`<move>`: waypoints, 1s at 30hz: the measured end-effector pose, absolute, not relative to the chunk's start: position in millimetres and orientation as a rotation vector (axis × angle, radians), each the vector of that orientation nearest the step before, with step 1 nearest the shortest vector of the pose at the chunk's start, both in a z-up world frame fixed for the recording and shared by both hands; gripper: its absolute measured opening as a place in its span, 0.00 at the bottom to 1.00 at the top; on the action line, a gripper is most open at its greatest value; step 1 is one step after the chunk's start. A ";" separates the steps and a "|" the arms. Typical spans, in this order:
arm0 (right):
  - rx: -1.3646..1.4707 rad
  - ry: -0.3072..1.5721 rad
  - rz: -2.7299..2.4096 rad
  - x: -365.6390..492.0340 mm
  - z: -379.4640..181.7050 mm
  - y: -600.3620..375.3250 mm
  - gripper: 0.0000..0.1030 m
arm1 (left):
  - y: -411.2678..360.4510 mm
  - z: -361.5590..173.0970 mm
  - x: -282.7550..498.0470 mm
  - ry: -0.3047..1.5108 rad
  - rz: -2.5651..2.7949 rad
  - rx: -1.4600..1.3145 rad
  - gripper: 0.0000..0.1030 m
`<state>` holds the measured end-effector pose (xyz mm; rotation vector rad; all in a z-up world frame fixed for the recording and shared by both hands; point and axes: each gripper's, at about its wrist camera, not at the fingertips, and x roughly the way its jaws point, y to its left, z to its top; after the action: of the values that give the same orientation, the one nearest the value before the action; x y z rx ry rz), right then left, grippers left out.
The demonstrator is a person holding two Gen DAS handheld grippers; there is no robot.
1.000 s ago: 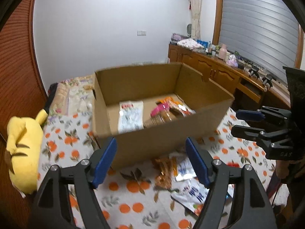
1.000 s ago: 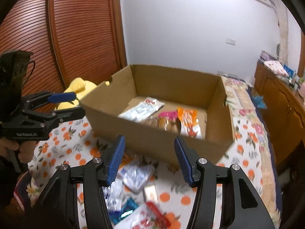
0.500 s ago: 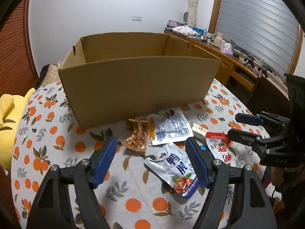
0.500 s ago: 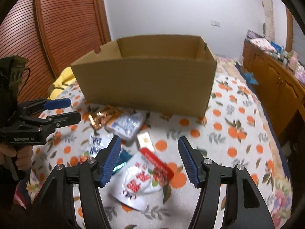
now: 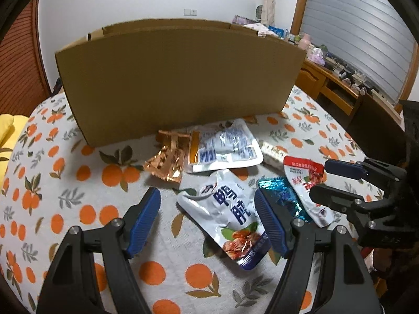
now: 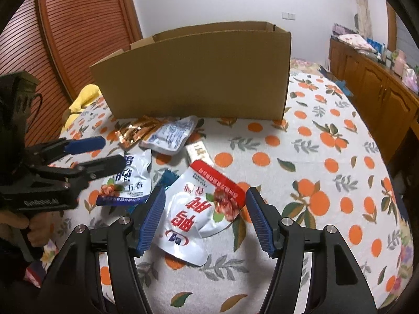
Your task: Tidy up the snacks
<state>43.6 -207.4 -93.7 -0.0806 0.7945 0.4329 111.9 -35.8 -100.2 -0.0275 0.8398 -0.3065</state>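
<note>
A cardboard box [image 5: 178, 78] [image 6: 204, 73] stands on the orange-print tablecloth; its inside is hidden. In front lie loose snack packs: a copper foil pack [image 5: 167, 159] [image 6: 136, 130], a silver pouch [image 5: 225, 146] [image 6: 170, 136], a white-and-blue pouch [image 5: 230, 214] [image 6: 131, 180], a red-and-white pouch [image 5: 306, 180] [image 6: 201, 206], a teal wrapper [image 5: 285, 198] and a small bar [image 6: 199, 151]. My left gripper [image 5: 208, 214] is open, low over the white-and-blue pouch. My right gripper [image 6: 205, 214] is open, low over the red-and-white pouch. Both are empty.
A yellow plush toy [image 5: 7, 128] [image 6: 81, 96] lies at the table's left edge. A wooden sideboard [image 6: 371, 86] with clutter runs along the right wall. Slatted wooden doors [image 6: 65, 34] stand behind on the left.
Both grippers have dropped from above the box down toward the snack packs in front of it. The box interior has gone out of sight. Both stay open.
</note>
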 end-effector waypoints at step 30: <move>-0.194 0.734 0.349 35.7 -121.5 -188.1 0.73 | -52.8 -114.8 110.9 0.844 -0.289 0.098 0.55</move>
<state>35.7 -188.1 -121.5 -0.1936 0.7342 0.3492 110.9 -52.8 -114.8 0.0978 0.8443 -0.2892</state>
